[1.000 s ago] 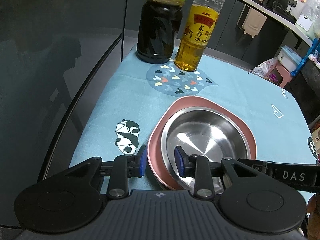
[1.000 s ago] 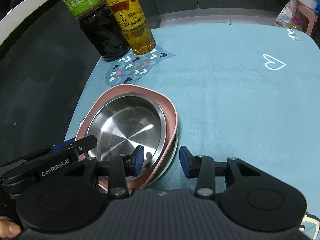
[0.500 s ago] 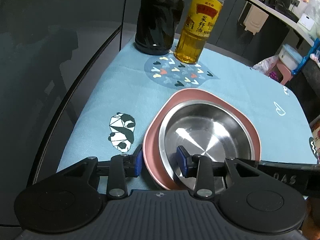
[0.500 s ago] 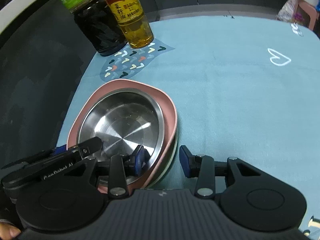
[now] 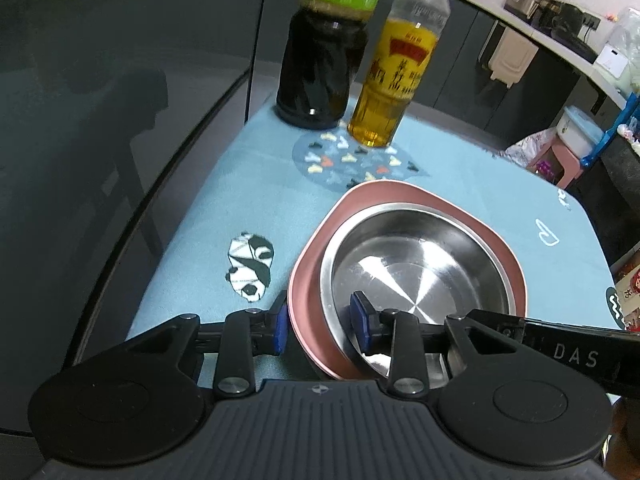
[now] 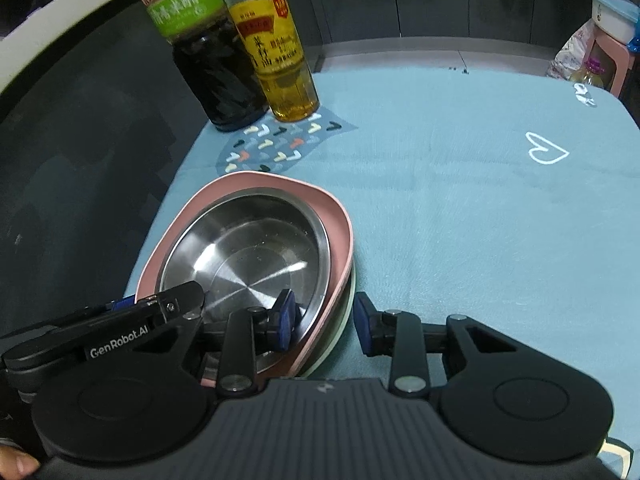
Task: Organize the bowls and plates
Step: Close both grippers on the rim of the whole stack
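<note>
A steel bowl [image 5: 416, 264] sits inside a pink plate [image 5: 400, 196], stacked on a pale green plate [image 6: 348, 300] whose rim shows underneath. My left gripper [image 5: 322, 322] straddles the stack's near left rim, one finger outside the pink plate, the other inside the steel bowl. My right gripper [image 6: 326, 320] straddles the near right rim, left finger inside the bowl, right finger outside the plates. Both sets of jaws are closed onto the rims. The stack looks lifted and tilted above the blue mat [image 6: 480, 220].
A dark vinegar bottle [image 5: 320, 60] and a yellow oil bottle [image 5: 396, 76] stand at the mat's far left corner, also in the right wrist view [image 6: 216, 60]. The dark round table edge [image 5: 132, 208] runs along the left. A pink stool [image 5: 568, 160] stands beyond.
The stack has risen and tilted with both grippers on its rim. Both cameras have moved closer to the bottles, which now look larger.
</note>
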The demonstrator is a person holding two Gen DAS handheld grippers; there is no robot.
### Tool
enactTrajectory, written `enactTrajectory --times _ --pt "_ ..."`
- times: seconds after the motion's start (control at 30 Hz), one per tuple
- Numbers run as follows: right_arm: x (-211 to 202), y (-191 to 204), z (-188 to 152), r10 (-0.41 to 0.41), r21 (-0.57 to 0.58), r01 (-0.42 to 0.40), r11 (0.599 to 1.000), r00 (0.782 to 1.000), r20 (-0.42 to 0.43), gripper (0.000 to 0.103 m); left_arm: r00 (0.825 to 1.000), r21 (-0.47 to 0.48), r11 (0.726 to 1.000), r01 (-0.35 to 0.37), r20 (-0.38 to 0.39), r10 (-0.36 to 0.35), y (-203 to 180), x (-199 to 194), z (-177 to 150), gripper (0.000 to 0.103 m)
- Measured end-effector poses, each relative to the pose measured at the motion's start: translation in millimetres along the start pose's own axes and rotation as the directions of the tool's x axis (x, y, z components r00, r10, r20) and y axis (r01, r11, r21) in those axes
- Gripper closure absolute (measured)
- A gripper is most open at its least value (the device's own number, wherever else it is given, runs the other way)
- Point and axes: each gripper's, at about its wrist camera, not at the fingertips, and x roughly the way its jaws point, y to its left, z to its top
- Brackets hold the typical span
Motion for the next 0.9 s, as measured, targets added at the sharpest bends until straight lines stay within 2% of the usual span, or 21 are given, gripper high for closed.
enactTrajectory --times 0.13,0.57,0.9 --pt "-14 2 -2 0.008 -0.002 -0.008 1.0 1.0 0.021 0.074 0.999 0.018 1.0 0.0 0.032 -0.001 -5 -15 -3 0.074" --pt "-55 -11 -21 0.005 0.025 -0.007 1.0 0.998 0.061 0.074 0.998 0.065 0.997 0.04 0.044 -0.043 -34 -49 -19 0.074" --pt "-91 -31 -52 -0.001 0.026 -0.001 1.0 0.997 0.075 0.074 0.997 0.091 0.994 0.067 0.028 -0.07 -57 -80 -52 0.074"
